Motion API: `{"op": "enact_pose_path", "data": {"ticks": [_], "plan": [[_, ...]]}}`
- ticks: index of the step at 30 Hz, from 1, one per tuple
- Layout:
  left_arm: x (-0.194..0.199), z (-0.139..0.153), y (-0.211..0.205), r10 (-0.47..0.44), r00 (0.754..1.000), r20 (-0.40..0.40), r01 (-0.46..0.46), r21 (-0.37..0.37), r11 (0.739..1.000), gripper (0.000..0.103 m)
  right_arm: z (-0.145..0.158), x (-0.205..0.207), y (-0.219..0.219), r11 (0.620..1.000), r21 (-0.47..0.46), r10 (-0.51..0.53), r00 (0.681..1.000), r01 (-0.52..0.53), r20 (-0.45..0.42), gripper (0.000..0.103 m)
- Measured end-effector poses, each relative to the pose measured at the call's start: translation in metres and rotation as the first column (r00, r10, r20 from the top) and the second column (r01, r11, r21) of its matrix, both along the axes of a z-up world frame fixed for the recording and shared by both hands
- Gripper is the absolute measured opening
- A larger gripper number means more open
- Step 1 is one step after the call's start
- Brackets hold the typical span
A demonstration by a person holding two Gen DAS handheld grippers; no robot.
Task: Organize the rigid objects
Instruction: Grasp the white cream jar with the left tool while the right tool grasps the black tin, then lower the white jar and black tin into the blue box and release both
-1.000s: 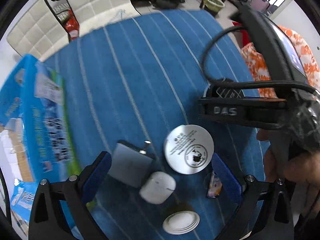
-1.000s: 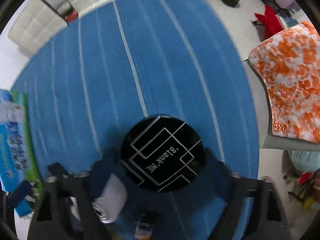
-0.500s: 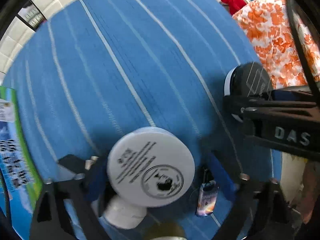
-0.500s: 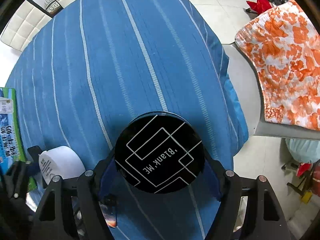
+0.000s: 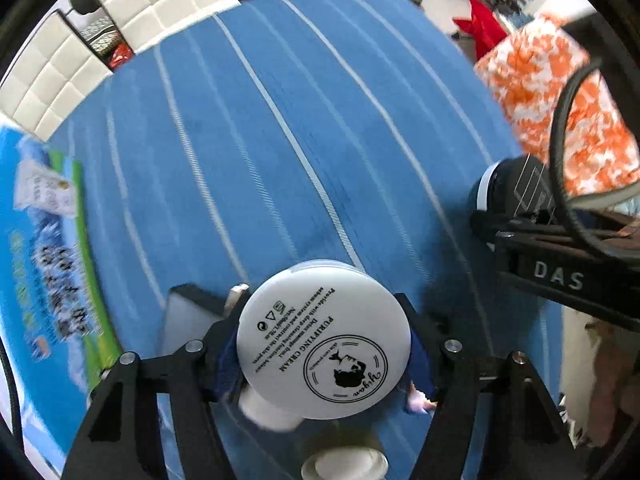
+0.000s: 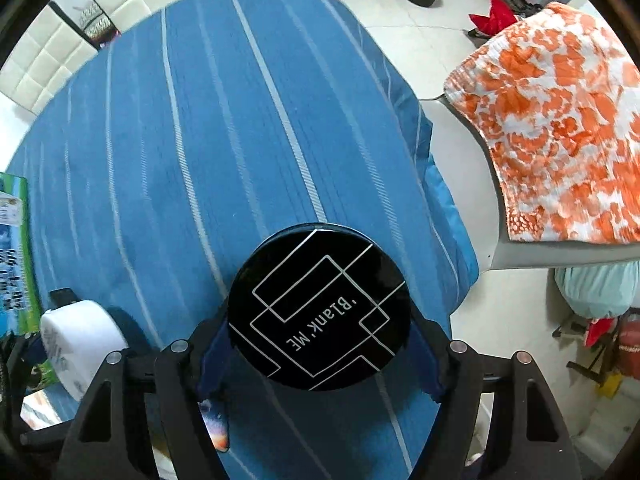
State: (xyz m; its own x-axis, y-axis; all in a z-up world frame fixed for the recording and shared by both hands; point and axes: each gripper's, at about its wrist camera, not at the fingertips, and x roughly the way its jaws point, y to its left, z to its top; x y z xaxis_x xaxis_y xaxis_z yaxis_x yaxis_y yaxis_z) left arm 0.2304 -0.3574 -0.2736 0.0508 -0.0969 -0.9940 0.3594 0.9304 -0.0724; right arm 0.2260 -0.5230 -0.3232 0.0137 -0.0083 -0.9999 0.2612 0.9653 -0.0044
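Round white plastic cream jar (image 5: 324,344) sat clamped in left gripper (image 5: 324,354); round black Blank ME tin (image 6: 319,307) clamped in right gripper (image 6: 318,354). One grey charger (image 5: 188,320) near left, blue striped tablecloth (image 5: 280,140) under both.

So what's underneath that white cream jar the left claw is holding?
Below the white cream jar a white rounded case and a grey block peek out on the blue tablecloth. Anything directly beneath the jar is hidden.
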Motion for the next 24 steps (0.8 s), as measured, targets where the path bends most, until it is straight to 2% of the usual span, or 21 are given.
{"op": "enact_pose_path", "data": {"ticks": [6, 12, 18, 24], "plan": [[-0.013, 0.066, 0.046, 0.051, 0.994, 0.097, -0.046, -0.052, 0.998, 0.066, 0.049, -0.017, 0.014, 0.999, 0.036, 0.010, 0.997, -0.013, 0.082, 0.077], [-0.026, 0.127, 0.107, 0.102, 0.975, 0.199, -0.087, -0.080, 0.993, 0.066, 0.115, -0.038, 0.059, 0.995, 0.072, 0.051, 0.983, -0.065, 0.178, 0.077], [-0.038, 0.168, 0.192, 0.152, 0.949, 0.277, -0.139, -0.068, 0.988, 0.066, 0.177, -0.064, 0.146, 0.983, 0.089, 0.131, 0.955, -0.159, 0.265, 0.077], [-0.050, 0.185, 0.268, 0.238, 0.920, 0.311, -0.232, -0.059, 0.971, 0.066, 0.216, -0.082, 0.246, 0.964, 0.086, 0.213, 0.921, -0.253, 0.326, 0.077]]}}
